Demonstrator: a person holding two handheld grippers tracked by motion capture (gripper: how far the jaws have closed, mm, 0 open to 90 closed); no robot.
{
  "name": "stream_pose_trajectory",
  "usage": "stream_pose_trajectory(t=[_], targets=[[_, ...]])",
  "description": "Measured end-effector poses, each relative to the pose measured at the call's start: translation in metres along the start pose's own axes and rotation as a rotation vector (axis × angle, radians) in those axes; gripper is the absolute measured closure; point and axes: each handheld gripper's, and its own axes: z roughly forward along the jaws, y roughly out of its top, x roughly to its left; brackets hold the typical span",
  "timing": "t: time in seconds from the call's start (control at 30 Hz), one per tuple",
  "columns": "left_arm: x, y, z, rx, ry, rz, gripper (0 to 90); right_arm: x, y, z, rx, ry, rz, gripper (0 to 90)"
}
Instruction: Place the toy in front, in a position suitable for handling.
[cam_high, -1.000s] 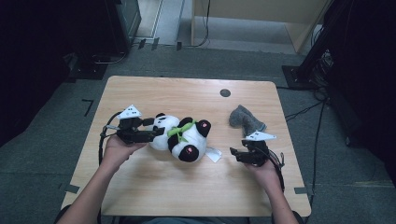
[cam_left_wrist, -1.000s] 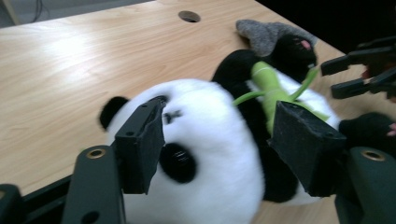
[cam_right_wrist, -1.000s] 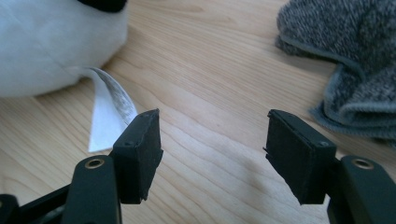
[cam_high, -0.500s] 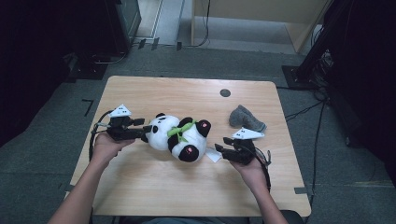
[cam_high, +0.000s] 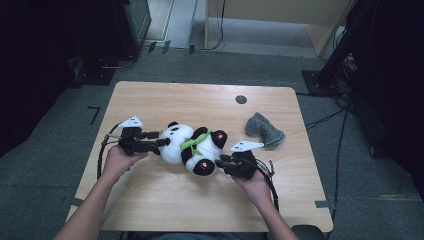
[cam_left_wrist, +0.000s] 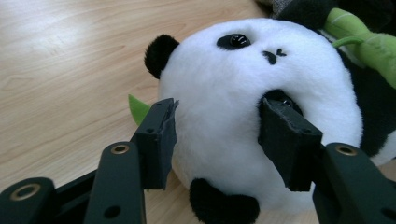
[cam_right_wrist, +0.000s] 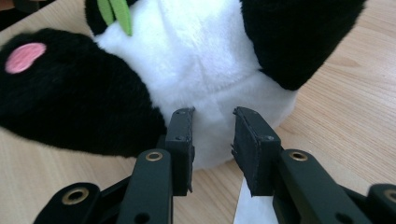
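Compared with the earlier high view, the right gripper (cam_high: 223, 163) is seen to have been brought in from beside the plush panda (cam_high: 192, 146) up against its bottom, and its jaws have just been closing; the left gripper (cam_high: 159, 143), formerly set slightly back, is now found at the panda's head. The panda itself is seen in much the same spot on the wooden table (cam_high: 165, 210), lying on its back near the middle, with the grey sock (cam_high: 263, 130) well apart beyond its feet. In the left gripper view the panda's round white head (cam_left_wrist: 243, 93) is pinched between the two black jaws, one pad sunk into the fur at the cheek by the eye patch, the other pressed against the opposite side near a green leaf (cam_left_wrist: 138, 108). In the right gripper view the jaws are set narrowly apart around a fold of white fur at the panda's rump (cam_right_wrist: 205, 93), between the two black legs; whether the pads truly press on it cannot be told. A white paper tag (cam_right_wrist: 250, 210) is seen on the table under that gripper. The panda is made of soft pile, white and black, with a pink felt sole (cam_right_wrist: 24, 56) and a green bamboo stalk (cam_high: 192, 142) across its chest; the table shows a pale, smooth wood grain.
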Motion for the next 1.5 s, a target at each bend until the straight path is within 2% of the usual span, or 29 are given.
stream_pose_trajectory(t=[0.07,0.2,0.3,0.37,0.43,0.57,0.6,0.67,0.77,0.87,0.93,1.0,1.13,1.3,1.33,1.37,1.5], targets=[[-0.001,0.0,0.0,0.0,0.004,0.0,47.2,-0.002,0.0,0.002,-0.003,-0.003,-0.004,67.8],[-0.004,-0.002,0.001,-0.002,-0.018,-0.017,47.2,-0.009,0.002,0.003,-0.01,-0.031,-0.002,67.6],[-0.012,-0.005,0.002,-0.006,-0.021,0.004,47.0,-0.017,0.006,0.002,-0.006,-0.056,0.007,67.8],[-0.013,-0.006,0.002,-0.007,-0.02,0.002,45.8,-0.022,0.008,0.002,-0.004,-0.066,0.005,67.8],[-0.018,-0.008,0.002,-0.006,-0.031,-0.017,44.5,-0.026,0.009,0.003,-0.013,-0.08,0.001,67.7],[-0.025,-0.012,0.004,0.0,-0.046,-0.019,38.8,-0.037,0.014,0.003,-0.003,-0.082,0.022,66.4],[-0.031,-0.013,0.006,-0.002,-0.029,0.005,36.9,-0.04,0.016,0.004,0.0,-0.089,0.016,66.4],[-0.037,-0.015,0.007,-0.003,-0.006,0.019,34.0,-0.043,0.016,0.005,-0.01,-0.09,0.006,66.4],[-0.043,-0.017,0.008,-0.007,0.004,0.02,31.9,-0.049,0.015,0.007,-0.023,-0.071,0.031,66.4],[-0.046,-0.02,0.009,-0.012,0.012,0.026,30.4,-0.054,0.015,0.009,-0.039,-0.065,0.035,65.7],[-0.048,-0.019,0.01,0.003,0.033,0.012,26.6,-0.058,0.019,0.01,-0.014,-0.052,0.048,63.0],[-0.047,-0.018,0.01,0.032,0.045,-0.017,20.6,-0.06,0.021,0.01,-0.021,-0.055,0.048,62.5],[-0.047,-0.019,0.013,0.05,0.089,0.052,10.0,-0.062,0.02,0.011,-0.03,-0.053,0.059,59.3],[-0.042,-0.021,0.021,0.035,0.055,0.034,4.8,-0.062,0.018,0.011,-0.035,-0.059,0.044,56.9],[-0.04,-0.022,0.024,0.037,0.042,0.028,0.9,-0.062,0.018,0.011,-0.034,-0.058,0.04,56.7],[-0.038,-0.023,0.028,0.031,0.018,0.021,0.6,-0.062,0.018,0.011,-0.033,-0.056,0.039,56.6],[-0.036,-0.028,0.034,-0.012,0.002,0.049,0.0,-0.061,0.017,0.012,-0.034,-0.064,0.029,55.6]])
